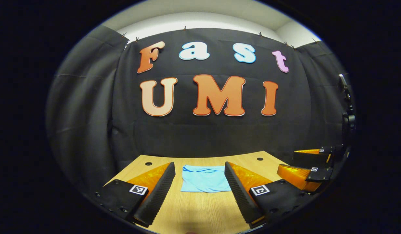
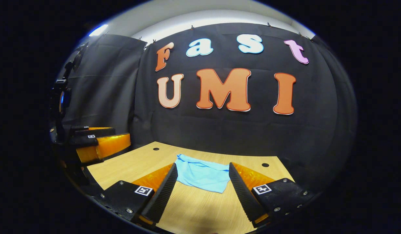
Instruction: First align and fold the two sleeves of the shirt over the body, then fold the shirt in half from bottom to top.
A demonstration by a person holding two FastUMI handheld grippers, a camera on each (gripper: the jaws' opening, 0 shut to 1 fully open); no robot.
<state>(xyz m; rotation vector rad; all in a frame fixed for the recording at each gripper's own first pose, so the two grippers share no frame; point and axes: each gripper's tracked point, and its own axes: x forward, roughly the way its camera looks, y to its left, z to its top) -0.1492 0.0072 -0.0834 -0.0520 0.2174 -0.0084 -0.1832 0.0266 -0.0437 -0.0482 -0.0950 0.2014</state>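
Both grippers hang above the wooden table (image 1: 200,208), and neither one is touching cloth. In the left gripper view, the left gripper (image 1: 200,172) has its jaws spread wide and nothing between them. Straight ahead of its fingertips, framed in the gap, lies the light blue shirt (image 1: 205,178), a compact folded rectangle lying flat on the tabletop, its near edge a straight line. Off to this gripper's right, the right gripper (image 1: 309,165) floats above the table's edge, well apart from the shirt.

In the right gripper view, the right gripper (image 2: 203,170) is equally released, jaws wide apart, empty. The shirt (image 2: 203,175) sits just beyond its fingertips, flat on the table (image 2: 193,211), its near corner pointing toward the camera. Far to this gripper's left, the left gripper (image 2: 99,139) hovers near the table's side. Two small round holes (image 2: 155,149) dot the tabletop beyond the shirt, near the black cloth wall (image 2: 220,130).
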